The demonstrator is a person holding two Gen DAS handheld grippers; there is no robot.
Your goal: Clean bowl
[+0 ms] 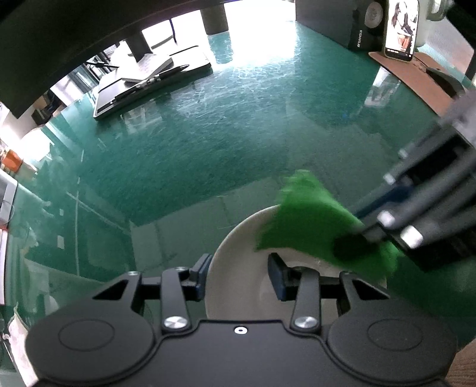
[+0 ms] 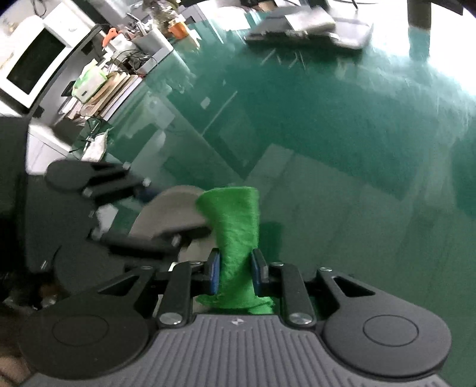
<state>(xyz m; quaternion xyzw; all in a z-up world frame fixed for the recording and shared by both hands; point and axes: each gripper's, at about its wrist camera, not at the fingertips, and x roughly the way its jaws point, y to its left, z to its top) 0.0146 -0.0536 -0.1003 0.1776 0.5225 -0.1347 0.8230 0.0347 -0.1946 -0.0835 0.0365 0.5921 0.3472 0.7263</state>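
One white bowl [image 1: 238, 268] sits on the green glass table [image 1: 208, 148], close to the table's near edge, tipped a little so its inside faces the left wrist camera. The left gripper [image 1: 239, 275] straddles its rim: one blue pad [image 1: 200, 275] is outside the wall and the other [image 1: 275, 277] is inside the bowl, and both lie against the wall, so the gripper is pinching the rim.

One green cloth [image 1: 309, 220] lies over the far right side of the bowl, draped across the rim and down into the inside. In the right wrist view the same cloth [image 2: 235, 238] runs as a rolled strip between the two blue pads [image 2: 214, 275] of the right gripper [image 2: 236, 275], which are pressed onto it from both sides; its upper end touches the bowl [image 2: 175, 214]. The cloth is blurred in both views.

So there are two grippers, one bowl and one cloth, all meeting at the same spot.

Farther out, toward the table's far edge, one open laptop [image 1: 148, 83] rests flat. At the far right corner one phone [image 1: 401, 29] stands upright with its screen lit, beside one dark speaker [image 1: 366, 26], on a brown mat [image 1: 410, 77]. Beyond the table's left edge, the right wrist view shows one white microwave [image 2: 32, 65] and a cluttered counter.
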